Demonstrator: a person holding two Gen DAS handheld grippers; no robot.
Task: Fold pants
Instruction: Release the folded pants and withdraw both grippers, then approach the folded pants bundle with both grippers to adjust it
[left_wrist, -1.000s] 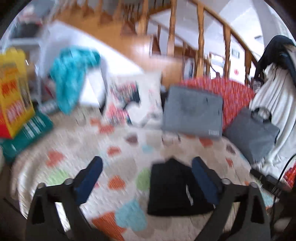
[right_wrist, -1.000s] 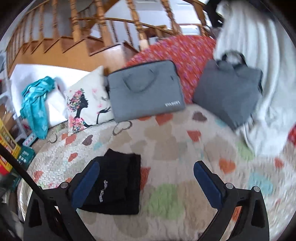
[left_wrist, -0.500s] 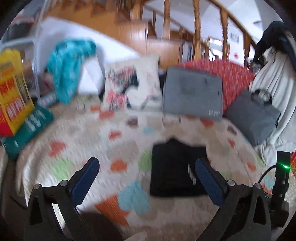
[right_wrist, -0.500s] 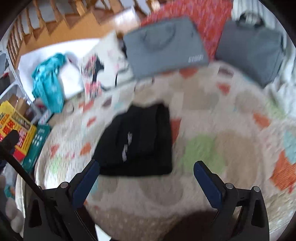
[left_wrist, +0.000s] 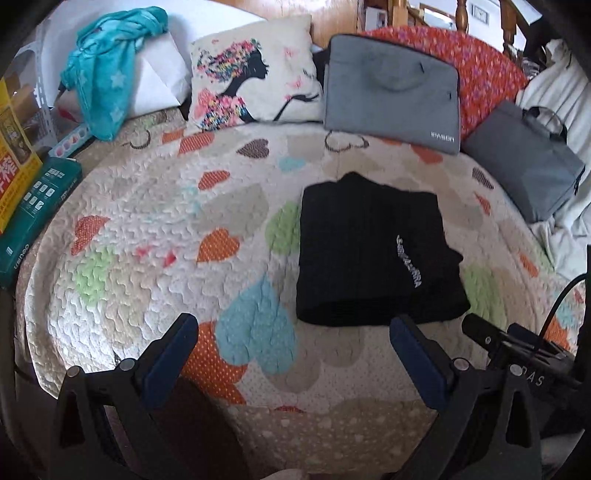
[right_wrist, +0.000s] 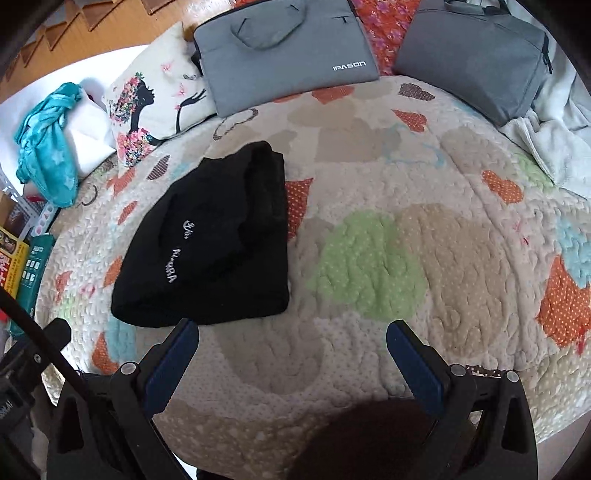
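Both my left gripper (left_wrist: 293, 345) and right gripper (right_wrist: 291, 349) are spread wide and empty. Black pants (right_wrist: 212, 236) lie folded on the quilt (right_wrist: 373, 254). If I catch the loose upper layer, the fold may open.

A bed covered by a cream quilt (left_wrist: 229, 206) with hearts in orange, green, blue and beige fills most of both views, lit by soft daylight. Along its far edge lean a white cushion (left_wrist: 255, 74) printed with a woman's silhouette, a grey laptop sleeve (left_wrist: 391, 92), a red patterned cushion (left_wrist: 487, 74) behind the sleeve, and a grey handbag (left_wrist: 524, 158). A teal cloth (left_wrist: 107, 70) is draped over a white pillow (left_wrist: 159, 77) at the left. A white blanket (right_wrist: 554, 147) is bunched at the right. Boxes, one green (left_wrist: 33, 214) and one yellow (left_wrist: 14, 166), stand beside the bed. Wooden stairs (right_wrist: 66, 33) rise behind.
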